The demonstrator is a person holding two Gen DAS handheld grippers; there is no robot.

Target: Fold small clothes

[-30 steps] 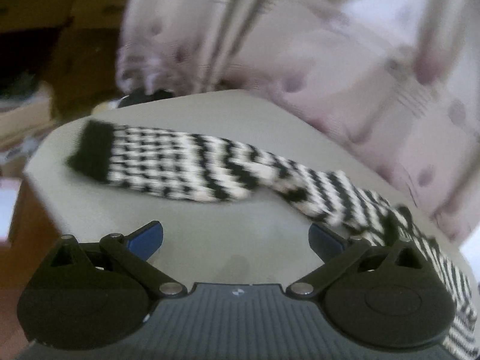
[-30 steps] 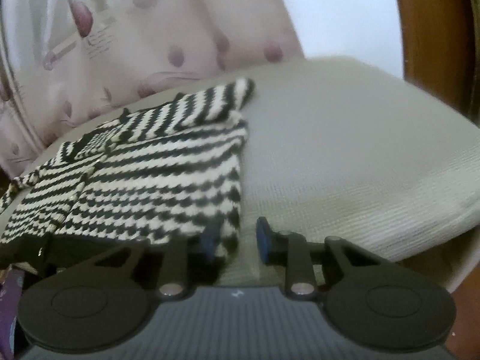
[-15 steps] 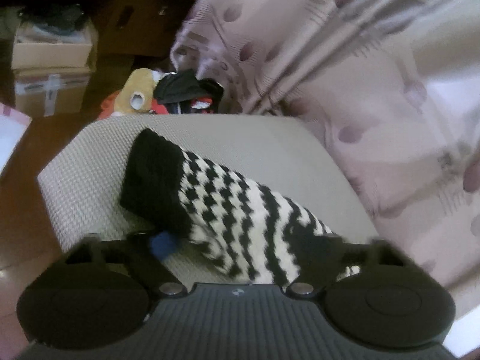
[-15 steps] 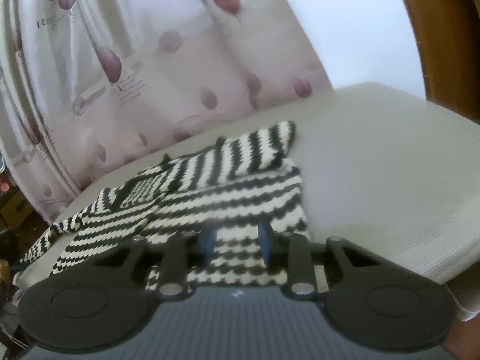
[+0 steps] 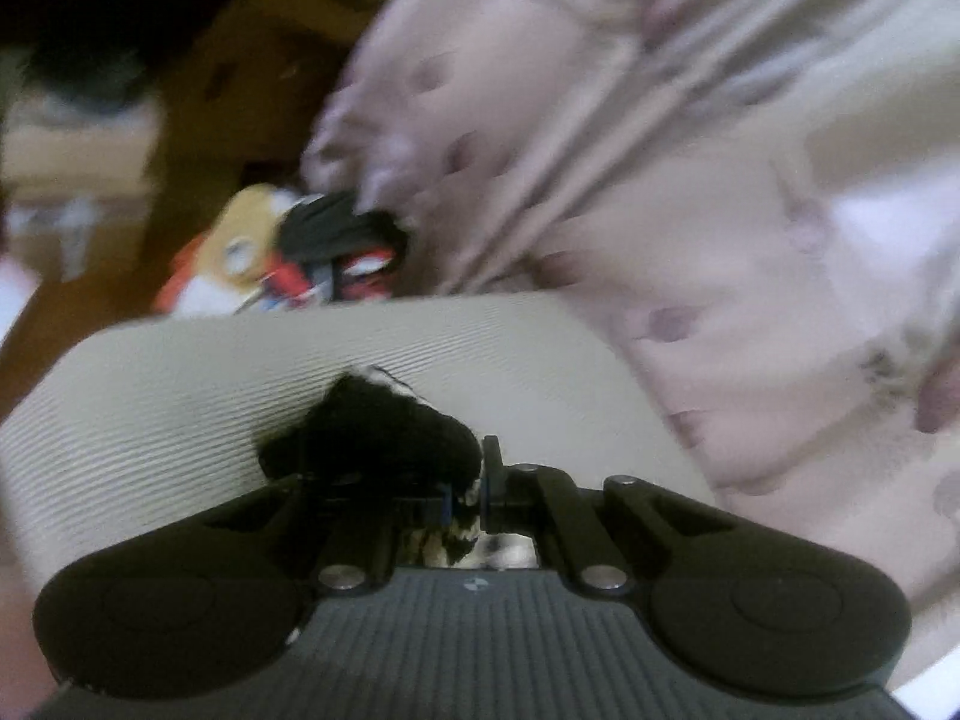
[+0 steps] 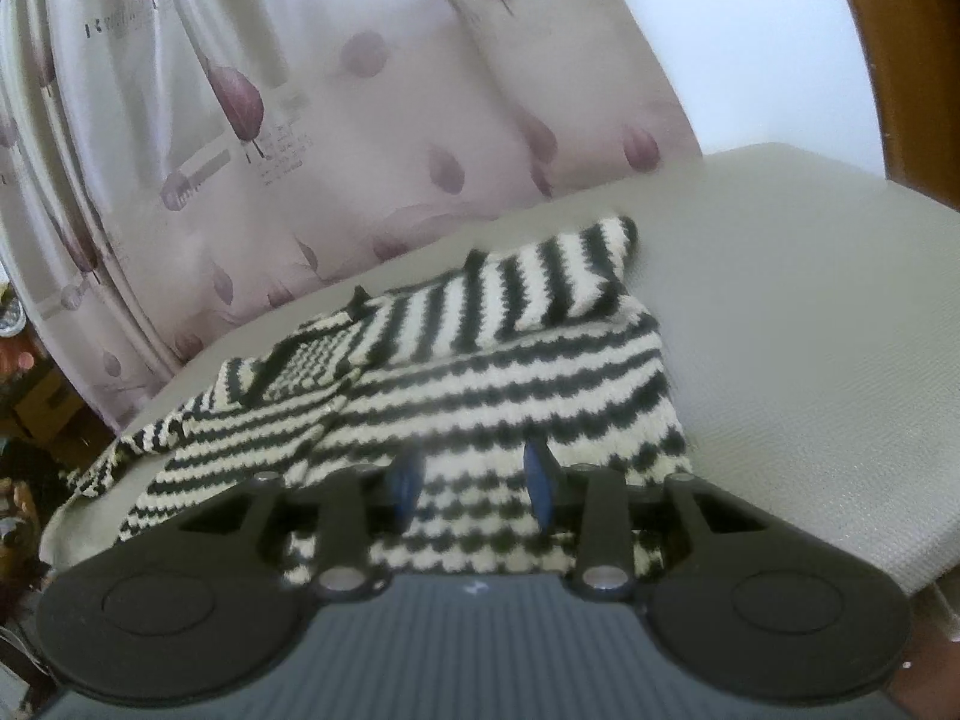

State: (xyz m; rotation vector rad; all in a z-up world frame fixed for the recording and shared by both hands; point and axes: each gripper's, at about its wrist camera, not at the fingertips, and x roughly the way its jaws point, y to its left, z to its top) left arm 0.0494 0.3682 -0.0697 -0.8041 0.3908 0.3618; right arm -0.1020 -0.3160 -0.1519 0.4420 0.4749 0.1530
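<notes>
A black-and-white striped knitted sweater (image 6: 480, 372) lies spread on a pale grey cushion (image 6: 810, 312), one sleeve folded across its top. In the left wrist view my left gripper (image 5: 474, 480) is shut on the black cuff (image 5: 384, 426) of the other sleeve, which bunches up over the left finger above the cushion (image 5: 180, 396). My right gripper (image 6: 474, 480) hovers over the sweater's near hem. Its jaws are opening, and the blue pads (image 6: 540, 480) stand apart with the knit showing behind them, not pinched.
A pale curtain (image 6: 300, 120) with purple leaf prints hangs close behind the cushion. Past the cushion's far edge lies a heap of toys and dark clothes (image 5: 300, 252), with cardboard boxes (image 5: 78, 144) beyond. A brown wooden frame (image 6: 900, 60) stands at the right.
My left gripper went from wide open to shut on the sleeve's black cuff and lifted it while rolling. My right gripper rose over the hem and its pads spread wider.
</notes>
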